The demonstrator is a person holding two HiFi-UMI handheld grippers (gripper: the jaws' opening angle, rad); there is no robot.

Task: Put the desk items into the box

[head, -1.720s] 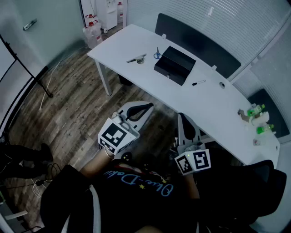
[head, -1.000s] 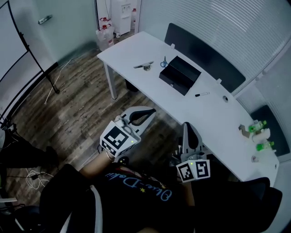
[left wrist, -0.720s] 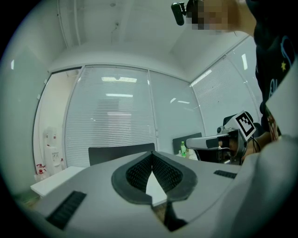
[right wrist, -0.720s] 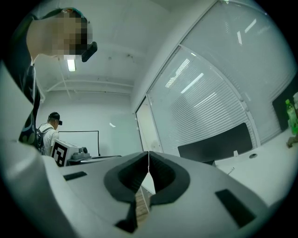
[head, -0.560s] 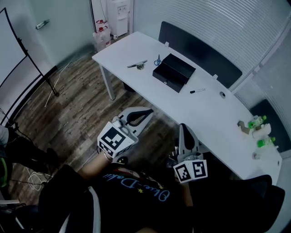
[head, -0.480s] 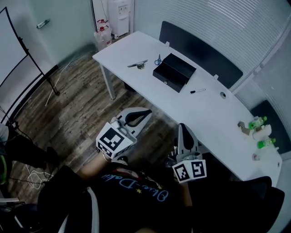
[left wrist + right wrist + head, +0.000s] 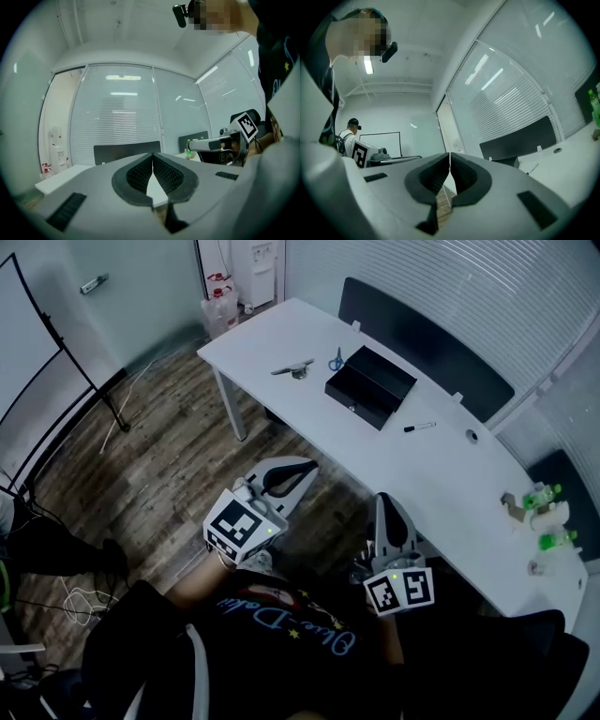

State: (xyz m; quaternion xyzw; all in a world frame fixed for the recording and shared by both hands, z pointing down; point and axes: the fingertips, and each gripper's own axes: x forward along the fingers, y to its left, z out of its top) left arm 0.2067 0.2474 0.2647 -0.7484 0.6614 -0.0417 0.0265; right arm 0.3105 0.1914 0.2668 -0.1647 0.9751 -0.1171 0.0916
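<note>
On the white desk [image 7: 272, 334] stands an open black box [image 7: 370, 387]. Blue-handled scissors [image 7: 336, 361] and a small metal item [image 7: 293, 368] lie left of the box, and a black marker [image 7: 419, 427] lies to its right. I hold both grippers in front of my body, well short of the desk and touching nothing. The left gripper [image 7: 309, 465] is shut and empty, its pads [image 7: 140, 173] meeting at the tip. My right gripper [image 7: 382, 496] is also shut and empty, its pads [image 7: 461, 176] pressed together.
Green bottles [image 7: 542, 493] and small clutter sit at the desk's far right end. A dark partition panel [image 7: 422, 343] runs behind the desk. Water jugs [image 7: 221, 306] stand on the wooden floor beyond it, a whiteboard stand [image 7: 56, 352] at left, a black chair [image 7: 525, 662] by my right side.
The head view has swung a little, so the desk drifts in the picture. Both grippers stay shut and low in front of my body, shifting only slightly.
</note>
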